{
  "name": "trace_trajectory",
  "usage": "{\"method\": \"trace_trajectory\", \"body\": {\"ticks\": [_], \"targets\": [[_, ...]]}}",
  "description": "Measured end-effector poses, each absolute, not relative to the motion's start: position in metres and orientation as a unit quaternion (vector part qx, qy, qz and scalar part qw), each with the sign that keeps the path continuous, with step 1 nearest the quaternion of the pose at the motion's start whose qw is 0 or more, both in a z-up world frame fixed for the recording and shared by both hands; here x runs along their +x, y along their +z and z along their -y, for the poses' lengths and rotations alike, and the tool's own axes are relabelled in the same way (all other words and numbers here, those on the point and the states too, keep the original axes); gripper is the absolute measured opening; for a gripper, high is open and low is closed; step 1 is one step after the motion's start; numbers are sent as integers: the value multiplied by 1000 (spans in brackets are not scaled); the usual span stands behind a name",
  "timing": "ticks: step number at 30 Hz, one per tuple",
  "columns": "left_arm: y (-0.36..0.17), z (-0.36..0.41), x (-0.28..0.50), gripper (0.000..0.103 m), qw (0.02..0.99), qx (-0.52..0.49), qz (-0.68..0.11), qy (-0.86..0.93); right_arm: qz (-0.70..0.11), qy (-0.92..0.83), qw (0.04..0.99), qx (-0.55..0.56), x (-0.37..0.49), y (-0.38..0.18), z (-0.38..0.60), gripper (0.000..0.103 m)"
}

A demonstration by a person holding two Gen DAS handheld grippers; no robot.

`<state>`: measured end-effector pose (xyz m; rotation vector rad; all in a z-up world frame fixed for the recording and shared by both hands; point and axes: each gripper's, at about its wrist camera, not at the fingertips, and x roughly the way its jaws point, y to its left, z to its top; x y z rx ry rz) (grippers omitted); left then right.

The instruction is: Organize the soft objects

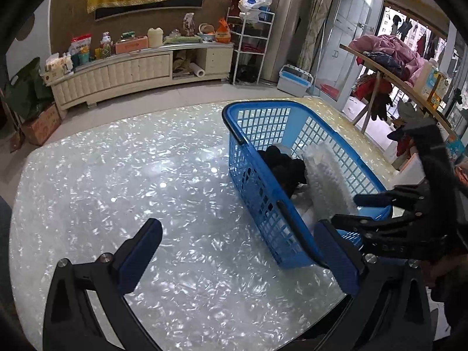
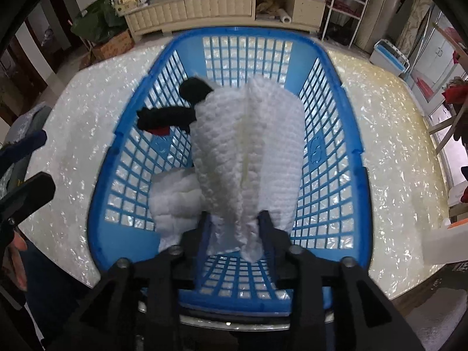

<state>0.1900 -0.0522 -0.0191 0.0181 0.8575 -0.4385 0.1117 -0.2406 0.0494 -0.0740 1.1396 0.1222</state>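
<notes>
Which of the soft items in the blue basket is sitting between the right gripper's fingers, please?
The large white waffle-textured cloth: its near end lies between the right gripper fingers, while the black item and the smaller white cloth lie apart.

Tabletop [image 1: 117,175] left of basket [image 1: 231,117] open (towel [image 2: 248,146] fills basket middle).

Both feeds reach me bright and evenly lit. Daylight pours in from the glass doors [image 1: 415,38], off to the right of the left fingers [image 1: 152,234]. The pearly surface [image 1: 117,175] ahead of those fingers throws back sharp white glints. My right feed is slightly smeared around the basket [image 2: 163,58] rim beyond the fingers. Heavy fisheye bending curves every edge, and black vignette fills the corners. The dark fingers stay underexposed, with little detail.
</notes>
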Motion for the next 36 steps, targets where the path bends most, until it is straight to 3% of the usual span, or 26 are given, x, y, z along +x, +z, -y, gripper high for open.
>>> {"method": "trace_trajectory", "body": {"ticks": [1,4,13,15,19,29,36], "targets": [[-17,51,187,103,887,11,-412,-207,-534,58,843,-34,104,53,238,53],[-8,48,175,103,894,9,-400,-202,-515,56,855,-34,86,66,242,70],[26,43,130,103,924,21,-345,-161,-438,53,897,-3,41,109,256,89],[39,39,120,103,930,5,-332,-158,-409,58,911,6,31,124,254,90],[64,33,102,103,945,4,-302,-125,-333,64,941,18,4,159,252,102],[101,15,51,103,966,-7,-244,-88,-222,93,971,7,-34,205,222,103],[104,5,31,103,968,-1,-237,-78,-226,106,968,3,-32,197,208,103]]}}
